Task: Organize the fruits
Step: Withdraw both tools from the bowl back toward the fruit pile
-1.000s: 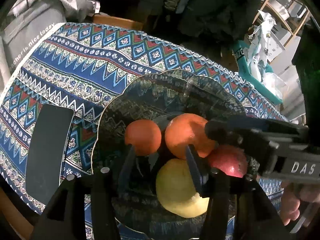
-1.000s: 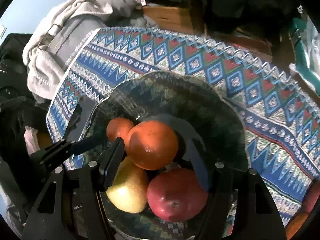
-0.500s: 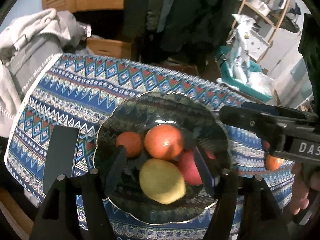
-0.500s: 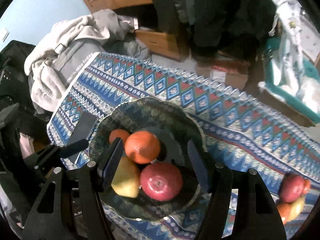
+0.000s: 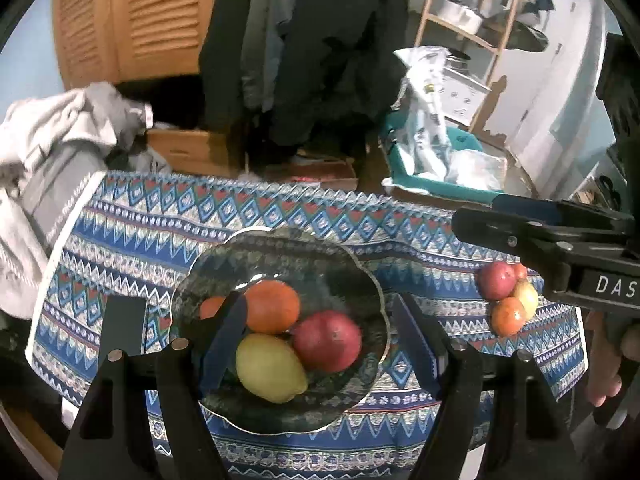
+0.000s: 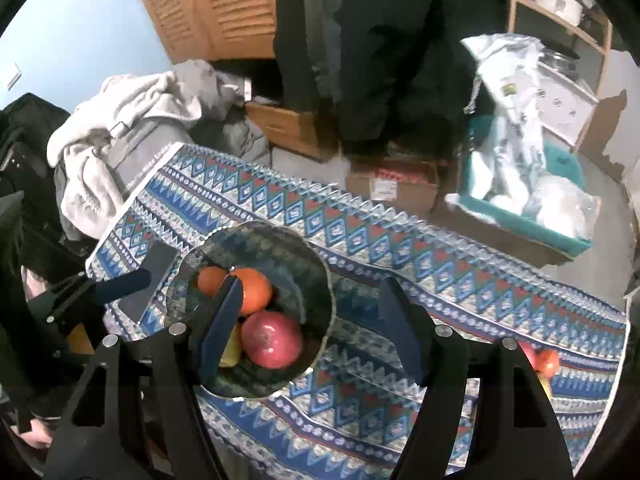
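bowl holding four fruits, centred | left gripper, right gripper just opening, empty, hovering above | loose fruits waiting at 3 o'clock

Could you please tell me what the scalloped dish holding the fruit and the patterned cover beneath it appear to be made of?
The dish looks like clear glass: glossy highlights along its rim, the pattern showing through it. The cover seems to be woven fabric, matte, with a zigzag edge draping off the table.

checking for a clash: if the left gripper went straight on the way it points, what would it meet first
Probably the fruit in the bowl: the lemon and the red apple lie between its open fingers. Depth is unclear.
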Motion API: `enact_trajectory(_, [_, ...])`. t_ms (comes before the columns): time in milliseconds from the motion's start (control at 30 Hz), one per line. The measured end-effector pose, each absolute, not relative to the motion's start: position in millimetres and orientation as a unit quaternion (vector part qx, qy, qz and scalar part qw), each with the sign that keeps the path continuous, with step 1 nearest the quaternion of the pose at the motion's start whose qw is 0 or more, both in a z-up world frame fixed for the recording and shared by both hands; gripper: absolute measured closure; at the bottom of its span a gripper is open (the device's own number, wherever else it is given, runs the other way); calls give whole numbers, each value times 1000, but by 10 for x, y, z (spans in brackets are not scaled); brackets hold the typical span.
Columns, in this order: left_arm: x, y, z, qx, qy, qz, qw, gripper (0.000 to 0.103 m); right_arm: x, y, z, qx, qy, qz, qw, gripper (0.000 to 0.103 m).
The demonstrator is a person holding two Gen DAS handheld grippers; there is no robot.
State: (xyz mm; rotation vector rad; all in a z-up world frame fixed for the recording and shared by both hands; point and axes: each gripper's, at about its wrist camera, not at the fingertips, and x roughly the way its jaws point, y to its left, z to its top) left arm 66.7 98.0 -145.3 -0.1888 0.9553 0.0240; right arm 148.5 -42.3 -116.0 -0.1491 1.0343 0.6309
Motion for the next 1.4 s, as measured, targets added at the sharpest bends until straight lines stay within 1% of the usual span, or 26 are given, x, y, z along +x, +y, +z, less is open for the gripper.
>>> enact_trajectory(67, [661, 881, -1360, -77, 454, 10, 888, 26, 1452, -535, -1076, -69, 477, 292, 826, 31])
enact_trajectory(133, [645, 800, -1281, -66, 448, 10, 891, 23, 1427, -622, -1013, -70, 472, 287, 831, 31])
enact_trajectory(233, [620, 649, -1147, -44, 431, 14, 901, 23, 1393, -771, -902, -67, 464, 281, 838, 25])
enact_trajectory(633, [589, 67, -829, -6, 412, -25, 911, 22, 1201, -1442, -545, -52, 434, 255, 863, 25])
enact_trajectory(733, [586, -61, -803, -2, 413, -34, 910, 23, 1165, -1623, -492, -47, 428, 248, 868, 23])
enact_trajectory(1000, [635, -426, -757, 14, 412, -57, 909, 23, 1091, -2081, -467, -39, 422, 222, 878, 23])
enact_trajectory(1167, [708, -639, -779, 19, 417, -70, 906, 22, 1066, -2372, -503, -38, 423, 203, 882, 23])
enact_trajectory(1267, [760, -761, -827, 25, 420, -76, 904, 22, 1064, -2551, -552, -34, 429, 190, 883, 20])
enact_trajectory(1400, [837, -934, -920, 34, 430, -85, 898, 22, 1081, -2774, -650, -25, 438, 173, 882, 20])
